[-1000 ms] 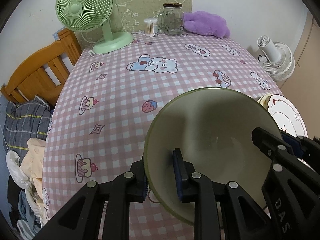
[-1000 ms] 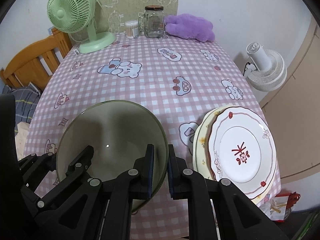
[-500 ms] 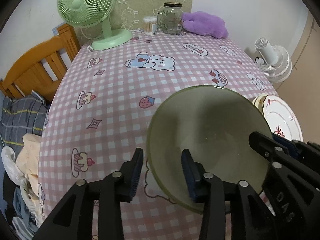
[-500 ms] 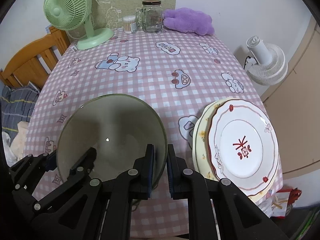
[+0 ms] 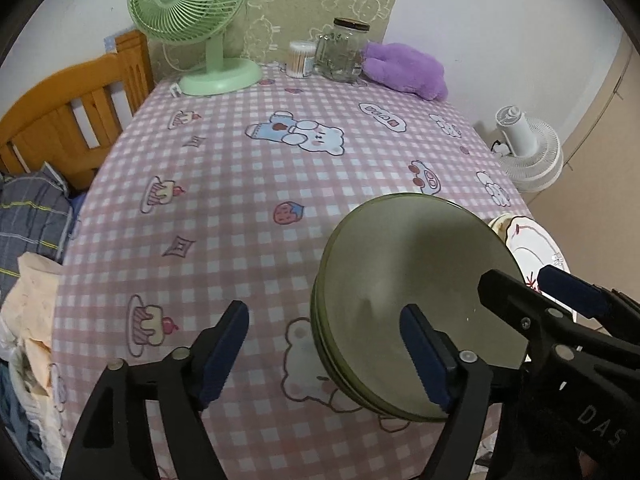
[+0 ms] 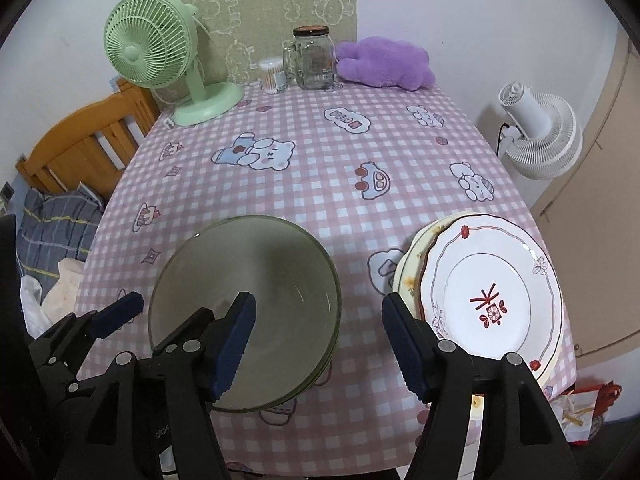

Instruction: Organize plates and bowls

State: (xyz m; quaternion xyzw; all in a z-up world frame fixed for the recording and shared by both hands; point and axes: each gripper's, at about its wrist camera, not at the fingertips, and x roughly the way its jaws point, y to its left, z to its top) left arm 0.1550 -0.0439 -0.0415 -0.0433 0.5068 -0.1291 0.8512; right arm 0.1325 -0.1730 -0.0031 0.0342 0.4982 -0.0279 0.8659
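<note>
Bowls: stack of olive-green glass bowls (image 6: 244, 312), nested, resting on the worktop (image 6: 320, 184) near its front edge, left of the plates.
Plates: white plate with red motif (image 6: 492, 292) on top of a cream plate (image 6: 412, 264), at the worktop's right front corner, just beside the bowls.
Left tool (image 5: 326, 354): jaws spread wide, holding nothing; right finger overlaps the bowls' rim in view.
Right tool (image 6: 318, 338): jaws spread wide, holding nothing; straddles the gap between bowls and plates.
Worktop cover: pink checked cloth with cartoon prints.
Rear items: green fan (image 6: 160, 64), glass jar (image 6: 312, 58), purple plush (image 6: 384, 64).
</note>
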